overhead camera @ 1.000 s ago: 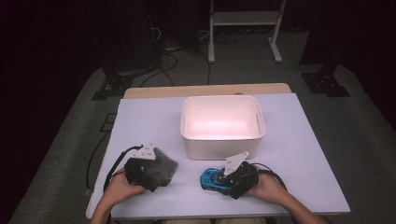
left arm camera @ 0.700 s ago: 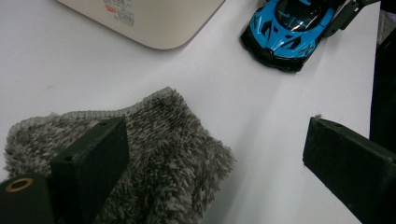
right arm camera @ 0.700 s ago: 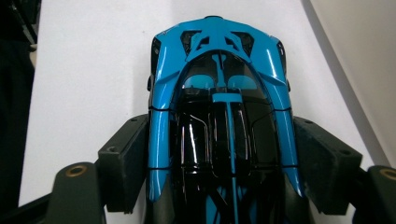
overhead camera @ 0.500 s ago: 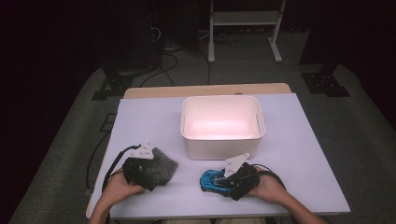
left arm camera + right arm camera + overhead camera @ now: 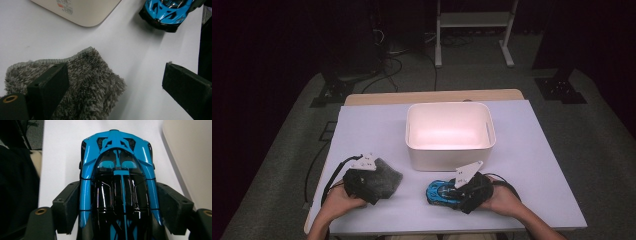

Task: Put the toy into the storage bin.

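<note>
**Mia:** Where was the blue toy car (image 5: 440,192)?

**Sam:** It sat on the white table (image 5: 532,150), just in front of the white box (image 5: 449,132), a little to the right side of the box's front wall. It stood on its wheels, apart from the box.

**Mia:** Who had it?

**Sam:** The right gripper (image 5: 464,192) did. In the right gripper view its two black jaws pressed on both sides of the car (image 5: 117,185), at the back half. The nose of the car pointed away from the gripper.

**Mia:** And the other one?

**Sam:** The left gripper (image 5: 364,182) was in front of the box too, but off past its left corner. It hung over a fuzzy grey cloth (image 5: 384,175). In the left gripper view its jaws stood wide apart. One jaw was over the cloth (image 5: 82,82), the other over bare table. I could not tell if that jaw touched the cloth.

**Mia:** Was the cloth near the box?

**Sam:** Near, but not touching. It lay flat on the table, with the car on its far side along the front of the box.

**Mia:** Did anything move since a second before?

**Sam:** Hardly. The car, the cloth and the box stayed in the same spots. Both hands stayed where they were, and the right jaws kept their grip on the car.

**Mia:** What was in the box?

**Sam:** Its inside glowed pale pink.
</note>
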Demonstrator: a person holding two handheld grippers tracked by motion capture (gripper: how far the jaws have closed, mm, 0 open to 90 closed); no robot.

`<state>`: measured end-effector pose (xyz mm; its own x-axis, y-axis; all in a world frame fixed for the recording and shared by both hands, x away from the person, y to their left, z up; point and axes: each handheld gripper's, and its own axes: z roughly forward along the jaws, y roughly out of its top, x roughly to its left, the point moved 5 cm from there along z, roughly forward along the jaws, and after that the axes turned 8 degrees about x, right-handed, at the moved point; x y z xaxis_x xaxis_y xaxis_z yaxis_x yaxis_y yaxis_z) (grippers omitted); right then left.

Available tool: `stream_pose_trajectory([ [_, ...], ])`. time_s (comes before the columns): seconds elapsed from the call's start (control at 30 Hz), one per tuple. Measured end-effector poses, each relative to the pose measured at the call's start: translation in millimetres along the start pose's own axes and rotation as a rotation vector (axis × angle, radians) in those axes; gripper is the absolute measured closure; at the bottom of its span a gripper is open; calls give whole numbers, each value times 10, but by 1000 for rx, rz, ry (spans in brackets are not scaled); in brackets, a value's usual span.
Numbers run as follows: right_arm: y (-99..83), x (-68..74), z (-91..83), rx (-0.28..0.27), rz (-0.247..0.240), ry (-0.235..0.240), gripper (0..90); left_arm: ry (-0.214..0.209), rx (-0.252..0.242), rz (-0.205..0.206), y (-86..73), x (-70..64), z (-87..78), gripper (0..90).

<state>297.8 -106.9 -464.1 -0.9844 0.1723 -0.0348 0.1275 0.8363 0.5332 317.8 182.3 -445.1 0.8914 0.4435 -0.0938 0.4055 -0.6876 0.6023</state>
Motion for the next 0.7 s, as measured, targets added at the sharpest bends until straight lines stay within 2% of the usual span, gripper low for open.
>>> stream_pose_trajectory([
  [0.17,106,52,-153,-9,-27,7,251,1,-2,1,2,-2,-1,64],
  [0.57,472,156,-678,-25,-84,36,253,4,-8,1,4,13,-9,64],
  [0.7,583,148,-823,-21,-105,20,253,4,-12,1,11,8,-13,63],
])
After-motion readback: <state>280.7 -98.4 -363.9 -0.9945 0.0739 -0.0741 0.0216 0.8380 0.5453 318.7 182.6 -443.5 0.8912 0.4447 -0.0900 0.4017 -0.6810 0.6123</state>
